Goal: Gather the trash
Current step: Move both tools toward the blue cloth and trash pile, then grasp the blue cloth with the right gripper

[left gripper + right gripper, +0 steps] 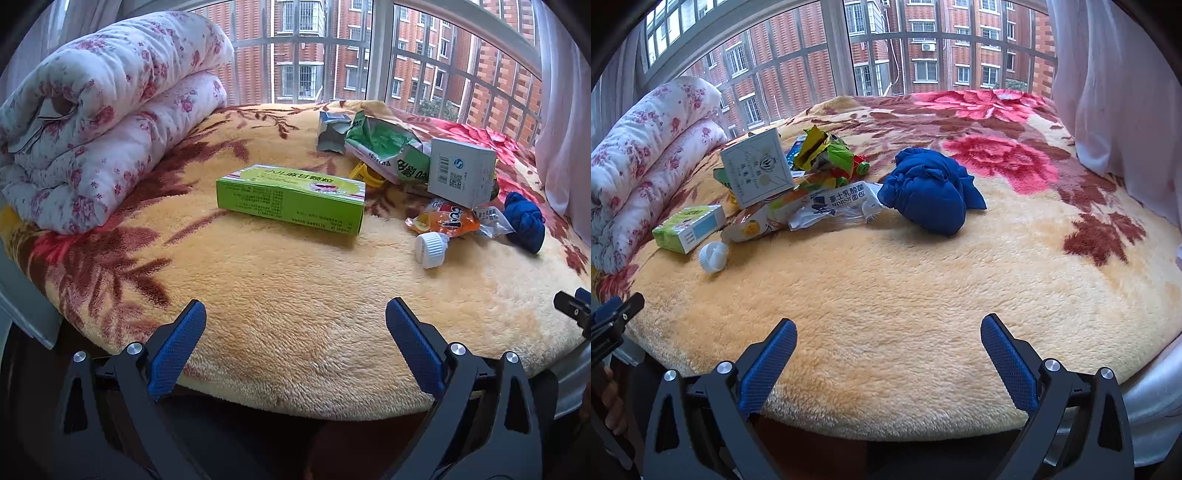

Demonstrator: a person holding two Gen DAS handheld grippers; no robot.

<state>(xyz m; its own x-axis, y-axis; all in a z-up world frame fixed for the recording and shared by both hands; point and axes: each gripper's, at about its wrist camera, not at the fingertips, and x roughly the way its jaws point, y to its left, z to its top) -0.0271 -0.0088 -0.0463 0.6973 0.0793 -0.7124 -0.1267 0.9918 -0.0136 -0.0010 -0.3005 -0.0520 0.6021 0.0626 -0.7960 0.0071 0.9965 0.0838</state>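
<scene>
On the blanket point(886, 295) we list, uncollected: green box point(291, 197), white box point(461, 175), wrappers point(834, 205), cap point(713, 256). Left gripper point(295, 332), right gripper point(888, 343): both wide open, empty, nearside.

Surface: bed point(295, 314), plush floral blanket | Left: rolled quilt point(103, 110) | Centre: green box point(291, 197), lying flat | Right: litter heap (partly overlapping) with white box point(461, 175), torn green bag point(388, 147), orange wrapper point(443, 221), bread wrapper point(838, 206) | Beside heap: white cap point(430, 250), blue cloth point(931, 192)
</scene>
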